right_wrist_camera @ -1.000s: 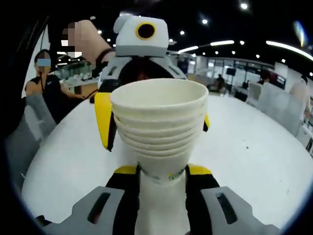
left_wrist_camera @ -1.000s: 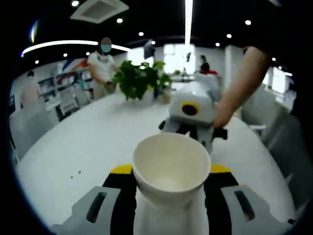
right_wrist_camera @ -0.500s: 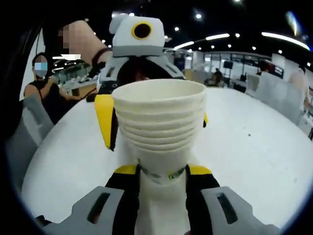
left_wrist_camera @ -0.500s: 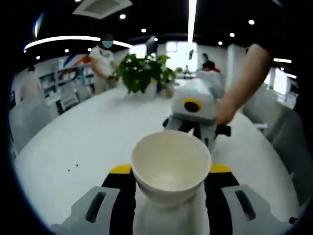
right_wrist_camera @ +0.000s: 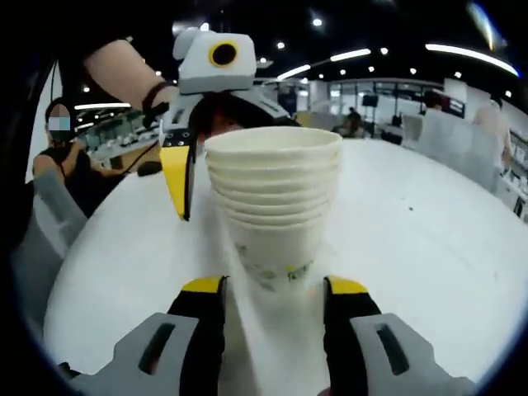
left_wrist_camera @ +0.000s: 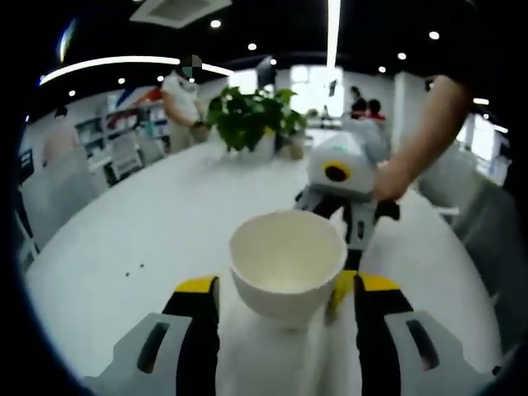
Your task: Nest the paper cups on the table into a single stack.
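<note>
A stack of several nested white paper cups (right_wrist_camera: pixel 272 198) stands upright on the white table (right_wrist_camera: pixel 429 239). My right gripper (right_wrist_camera: pixel 274 289) is open, its yellow-tipped jaws on either side of the stack's base with a gap on each side. In the left gripper view I look down into the top cup (left_wrist_camera: pixel 287 260), with my left gripper (left_wrist_camera: pixel 287 289) open around it. The two grippers face each other across the stack. The left gripper's yellow finger (right_wrist_camera: pixel 177 177) shows just left of the stack, and the right gripper (left_wrist_camera: pixel 351 231) rises behind the cup, held by a hand.
A potted green plant (left_wrist_camera: pixel 247 120) sits at the far end of the table (left_wrist_camera: pixel 140 223). A seated person (right_wrist_camera: pixel 58 157) is at the table's left side. Chairs (left_wrist_camera: pixel 58 194) line its edges, and people stand further back.
Both pairs of jaws have spread apart and let go of the cups. The stack now rests on the table, and both cameras have shifted slightly.
</note>
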The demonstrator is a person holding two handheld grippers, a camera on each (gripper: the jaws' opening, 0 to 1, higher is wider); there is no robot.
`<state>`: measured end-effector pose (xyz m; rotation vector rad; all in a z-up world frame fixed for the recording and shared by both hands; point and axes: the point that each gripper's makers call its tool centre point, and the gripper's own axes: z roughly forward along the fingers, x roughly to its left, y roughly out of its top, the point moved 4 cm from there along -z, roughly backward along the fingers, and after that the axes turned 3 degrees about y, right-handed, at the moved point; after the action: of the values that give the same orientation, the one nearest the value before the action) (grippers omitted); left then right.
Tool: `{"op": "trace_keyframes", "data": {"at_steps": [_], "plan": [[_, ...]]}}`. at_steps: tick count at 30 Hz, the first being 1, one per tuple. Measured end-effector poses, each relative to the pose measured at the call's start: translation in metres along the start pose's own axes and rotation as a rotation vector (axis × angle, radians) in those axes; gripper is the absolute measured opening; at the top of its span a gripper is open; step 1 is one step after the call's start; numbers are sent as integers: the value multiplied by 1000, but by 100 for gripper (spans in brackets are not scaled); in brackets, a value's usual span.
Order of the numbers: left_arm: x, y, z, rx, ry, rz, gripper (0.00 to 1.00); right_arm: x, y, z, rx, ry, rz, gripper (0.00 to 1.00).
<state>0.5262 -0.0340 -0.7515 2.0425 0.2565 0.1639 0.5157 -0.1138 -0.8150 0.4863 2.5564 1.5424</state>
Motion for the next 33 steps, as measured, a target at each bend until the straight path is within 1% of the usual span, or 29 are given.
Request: {"op": "trace_keyframes", "data": {"at_steps": [2, 5, 7, 9, 12, 15, 17, 20, 24, 25, 28, 30, 32, 33], "plan": [[-3, -2, -5, 11, 7, 6, 66, 3, 1, -3, -3, -7, 11, 45], [-11, 2, -14, 13, 4, 7, 67, 10, 2, -8, -1, -15, 6, 46], [-15, 3, -21, 21, 13, 25, 68, 16, 2, -12, 8, -24, 0, 47], [-15, 4, -29, 22, 35, 41, 69, 19, 2, -16, 11, -33, -2, 49], [-14, 6, -39, 17, 57, 24, 70, 26, 3, -23, 13, -37, -5, 49], [-19, 8, -48, 20, 74, 25, 71, 31, 2, -31, 26, -48, -4, 51], [-23, 11, -54, 16, 84, 10, 74, 35, 2, -37, 24, -66, 5, 54], [-26, 11, -60, 18, 96, 10, 76, 39, 3, -45, 20, -91, 17, 58], [-35, 17, -71, 9, 115, -14, 80, 46, 7, -59, 3, -136, 37, 63], [-39, 20, -74, 6, 119, -10, 80, 49, 8, -63, -8, -145, 58, 64], [-46, 27, -82, 5, 127, -6, 83, 58, 12, -75, -10, -158, 64, 67], [-51, 33, -89, -6, 138, -22, 85, 63, 14, -82, -10, -169, 70, 68], [-58, 37, -96, -13, 152, -39, 89, 69, 19, -92, -20, -193, 72, 71], [-61, 37, -98, -12, 156, -44, 90, 73, 22, -98, -27, -216, 76, 72]]}}
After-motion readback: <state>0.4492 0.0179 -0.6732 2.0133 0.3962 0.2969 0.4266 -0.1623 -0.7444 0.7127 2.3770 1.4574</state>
